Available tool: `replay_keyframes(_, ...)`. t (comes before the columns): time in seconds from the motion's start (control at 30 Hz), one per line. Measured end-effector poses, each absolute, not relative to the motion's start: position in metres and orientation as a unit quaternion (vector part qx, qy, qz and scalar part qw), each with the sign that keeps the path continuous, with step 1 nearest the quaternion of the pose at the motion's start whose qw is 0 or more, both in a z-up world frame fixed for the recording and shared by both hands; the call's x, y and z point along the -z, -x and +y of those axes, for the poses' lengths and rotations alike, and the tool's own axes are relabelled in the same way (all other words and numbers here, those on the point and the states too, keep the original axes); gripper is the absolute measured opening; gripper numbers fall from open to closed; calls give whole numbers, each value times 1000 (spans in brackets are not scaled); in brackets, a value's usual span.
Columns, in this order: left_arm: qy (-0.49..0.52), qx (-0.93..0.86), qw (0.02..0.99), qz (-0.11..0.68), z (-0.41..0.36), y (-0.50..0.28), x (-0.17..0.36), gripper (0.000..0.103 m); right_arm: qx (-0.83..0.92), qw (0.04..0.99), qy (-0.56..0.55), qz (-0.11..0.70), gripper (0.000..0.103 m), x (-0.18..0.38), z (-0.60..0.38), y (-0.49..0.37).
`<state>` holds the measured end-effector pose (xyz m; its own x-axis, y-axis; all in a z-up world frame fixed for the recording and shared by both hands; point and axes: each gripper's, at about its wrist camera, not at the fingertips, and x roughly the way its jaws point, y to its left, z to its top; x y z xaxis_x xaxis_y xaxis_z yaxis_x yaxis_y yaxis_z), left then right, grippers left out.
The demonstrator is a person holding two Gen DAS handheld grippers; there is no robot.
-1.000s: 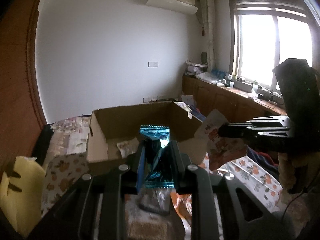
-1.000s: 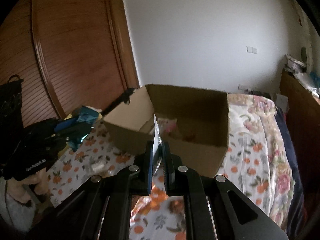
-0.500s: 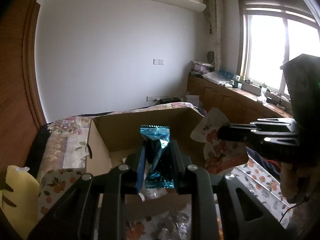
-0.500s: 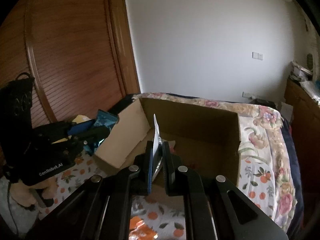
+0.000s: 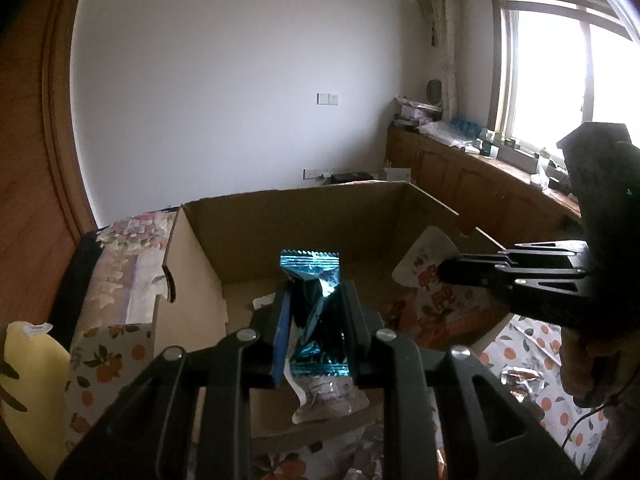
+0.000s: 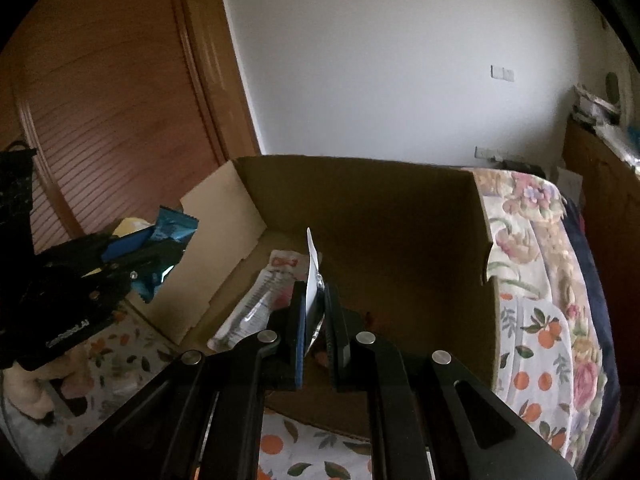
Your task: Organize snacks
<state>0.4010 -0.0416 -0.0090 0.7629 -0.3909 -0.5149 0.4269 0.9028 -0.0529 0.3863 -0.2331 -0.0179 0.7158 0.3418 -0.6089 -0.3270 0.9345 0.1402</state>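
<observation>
An open cardboard box point(image 5: 280, 216) point(image 6: 400, 216) stands on a flowered bedspread. My left gripper point(image 5: 316, 304) is shut on a shiny blue snack packet point(image 5: 314, 280), held over the box's near side. My right gripper point(image 6: 316, 300) is shut on a white and red snack packet point(image 6: 311, 264), seen edge-on over the box. From the left wrist view that same packet point(image 5: 428, 276) hangs from the right gripper point(image 5: 444, 272) above the box's right wall. In the right wrist view the left gripper point(image 6: 168, 256) holds the blue packet point(image 6: 172, 230) at the box's left flap. A white packet point(image 6: 260, 300) point(image 5: 328, 396) lies on the box floor.
The bedspread point(image 6: 536, 320) with orange fruit print runs around the box. A yellow soft item point(image 5: 28, 368) lies at the left. Loose wrappers point(image 5: 516, 380) lie on the cloth at the right. A wooden wardrobe door point(image 6: 100, 120) is behind, cabinets point(image 5: 472, 192) under the window.
Both grippers have moved forward and down toward the box, each still holding its packet. The box now fills more of both views and its floor shows.
</observation>
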Motion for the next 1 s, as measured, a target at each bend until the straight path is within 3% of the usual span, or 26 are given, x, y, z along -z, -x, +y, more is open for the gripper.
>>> replay_keyframes(0.17, -36, 218, 937, 269, -46, -399, 9, 25, -184, 923, -12, 338, 8, 21, -232, -388)
replay_keyframes(0.33, -39, 210, 940, 266, -41, -394, 5, 41, -185, 925, -18, 332, 16, 16, -235, -384)
replay_keyframes(0.57, -41, 202, 942, 265, -33, -372, -4, 50, -195, 929, -21, 315, 19, -7, -235, -354)
replay_keyframes(0.73, -41, 198, 943, 263, -21, -342, -9, 52, -199, 931, -19, 306, 28, -23, -237, -312)
replay_keyframes(0.8, -37, 197, 944, 263, -16, -329, -10, 52, -202, 930, -24, 307, 40, -25, -238, -297)
replay_keyframes(1.0, -26, 192, 942, 273, 3, -285, -1, 56, -200, 930, -31, 307, 51, -24, -239, -249)
